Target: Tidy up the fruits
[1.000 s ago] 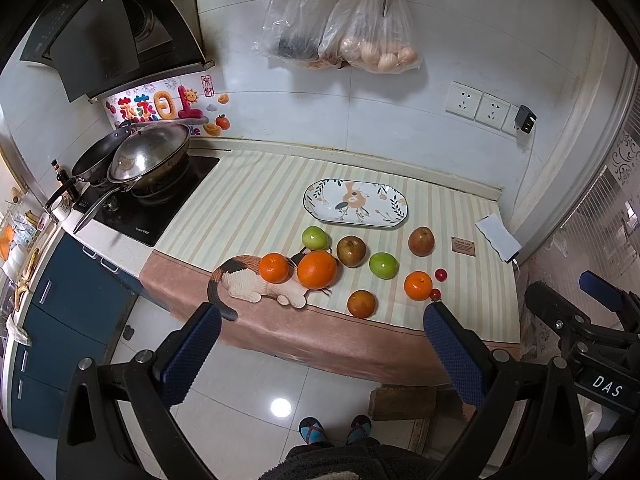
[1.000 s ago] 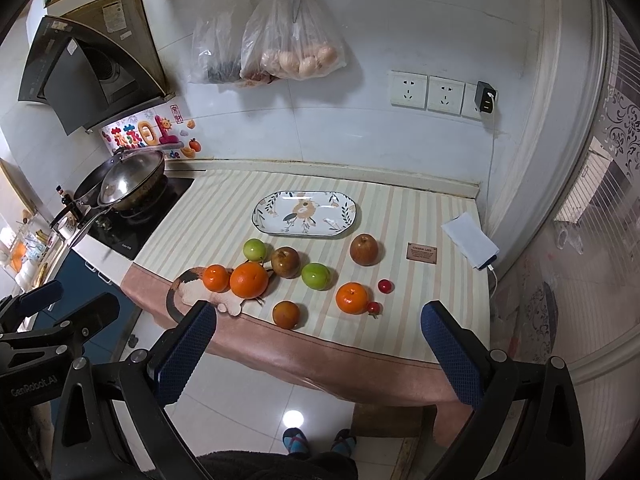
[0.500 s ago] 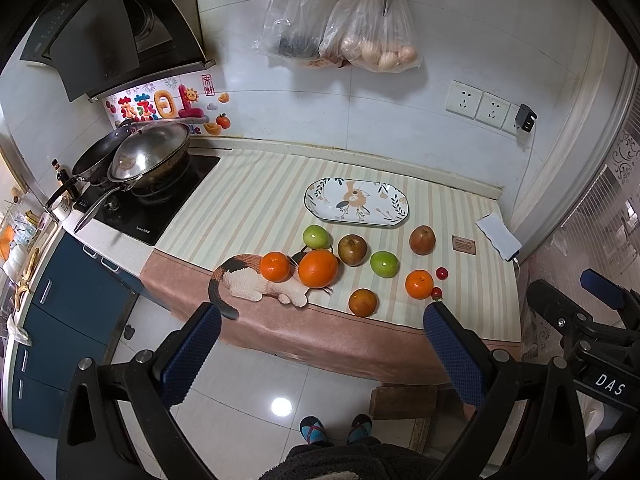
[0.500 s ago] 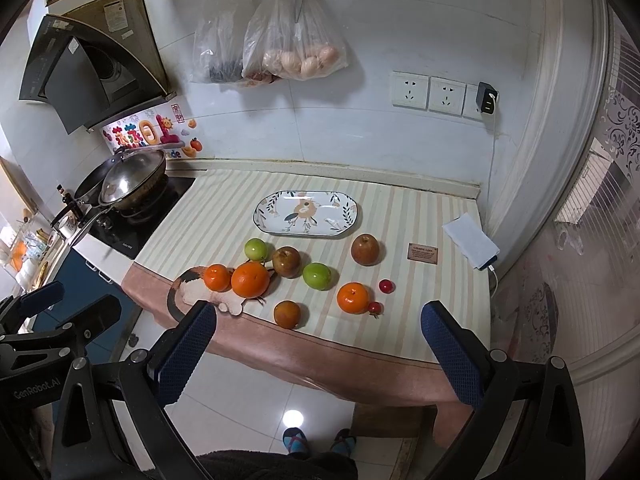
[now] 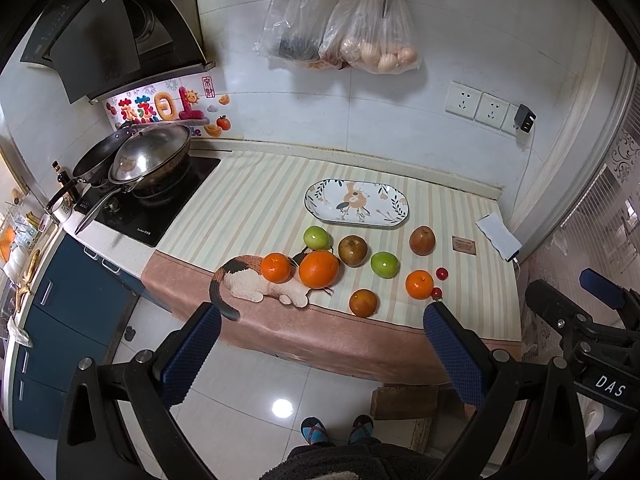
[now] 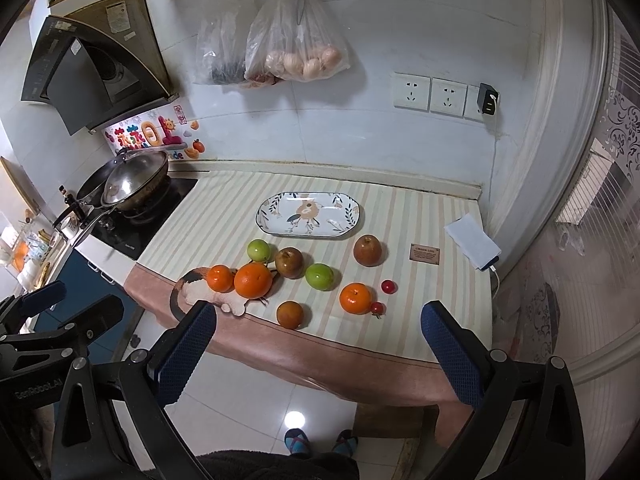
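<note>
Several fruits lie on the striped counter: a big orange [image 5: 319,269] [image 6: 253,280], smaller oranges [image 5: 419,284] [image 6: 354,298], two green apples [image 5: 384,264] [image 6: 319,276], brown pears [image 5: 352,251] [image 6: 367,251] and small red tomatoes [image 5: 441,273] [image 6: 388,286]. Behind them rests an empty oval patterned plate [image 5: 357,203] [image 6: 310,214]. My left gripper [image 5: 322,320] and my right gripper [image 6: 318,318] hang open over the floor in front of the counter, well short of the fruit, nothing between their fingers.
A wok [image 5: 150,156] sits on the hob at the left. Plastic bags [image 5: 376,36] and red scissors hang on the wall. A white power bank [image 6: 472,242] and a small card [image 6: 426,253] lie at the counter's right. The person's feet [image 5: 336,430] stand on the tiled floor.
Both views have crept very slightly; the fruit and plate stay where they were and both grippers remain open.
</note>
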Tool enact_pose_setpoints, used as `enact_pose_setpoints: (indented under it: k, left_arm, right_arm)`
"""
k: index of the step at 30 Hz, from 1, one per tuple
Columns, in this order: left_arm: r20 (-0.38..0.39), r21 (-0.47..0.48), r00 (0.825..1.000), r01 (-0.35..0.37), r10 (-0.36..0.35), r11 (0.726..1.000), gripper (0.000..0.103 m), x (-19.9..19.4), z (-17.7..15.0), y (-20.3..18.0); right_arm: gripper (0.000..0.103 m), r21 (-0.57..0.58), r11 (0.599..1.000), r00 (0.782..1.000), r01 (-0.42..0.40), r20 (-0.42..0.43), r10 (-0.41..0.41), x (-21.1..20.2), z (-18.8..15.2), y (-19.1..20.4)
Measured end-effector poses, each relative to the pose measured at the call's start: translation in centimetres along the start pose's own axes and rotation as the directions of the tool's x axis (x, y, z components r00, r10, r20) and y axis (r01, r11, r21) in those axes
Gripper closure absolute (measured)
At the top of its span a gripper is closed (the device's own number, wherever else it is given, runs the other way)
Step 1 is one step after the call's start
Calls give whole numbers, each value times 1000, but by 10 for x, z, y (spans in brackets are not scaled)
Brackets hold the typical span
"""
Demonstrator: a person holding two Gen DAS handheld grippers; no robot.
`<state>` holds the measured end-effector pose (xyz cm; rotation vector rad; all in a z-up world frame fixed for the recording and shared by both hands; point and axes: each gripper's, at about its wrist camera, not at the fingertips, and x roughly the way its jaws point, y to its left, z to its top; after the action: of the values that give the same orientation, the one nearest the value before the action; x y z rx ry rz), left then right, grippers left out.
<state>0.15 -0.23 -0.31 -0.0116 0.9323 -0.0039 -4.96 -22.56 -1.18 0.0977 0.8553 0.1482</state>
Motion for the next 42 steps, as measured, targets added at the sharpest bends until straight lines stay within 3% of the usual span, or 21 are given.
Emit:
enact_pose_setpoints:
  k: [10,15,20,26,30,35,38,42]
  left_arm:
    - [-3,-1,1000,5,-5,1000,0,1,1,0]
    - [28,17,999,-23,23,1000,0,18,16,21]
    - [2,67,996,-85,85,994,0,61,31,44]
    - [-105,95,986,-122,132,988,1,140,39,70]
    - [-212,98,972,-85,104,992,4,201,44,73]
    - [-323,148,942,-48,94,988,9,267,51,51]
    - [-380,209,919,-20,100,978,9,304,52,31]
    - [-476,262,875,37,95,964,9,354,47,11]
  right_arm:
    - [0,10,1000,1000,-3,1,3,0,-2,3]
    - [0,67,998,1000,-20,-10,20,16,-3,7]
    - [0,120,993,999,1,-43,4,52,-3,14]
    - [0,200,980,988,-14,-148,45,134,-4,18]
    - [0,248,968,967,-40,-234,100,201,-4,19]
    - [2,286,958,945,-22,-306,113,270,8,5]
    - [2,295,955,943,16,-322,84,298,19,-15]
    - [2,310,949,927,49,-368,72,335,34,-43]
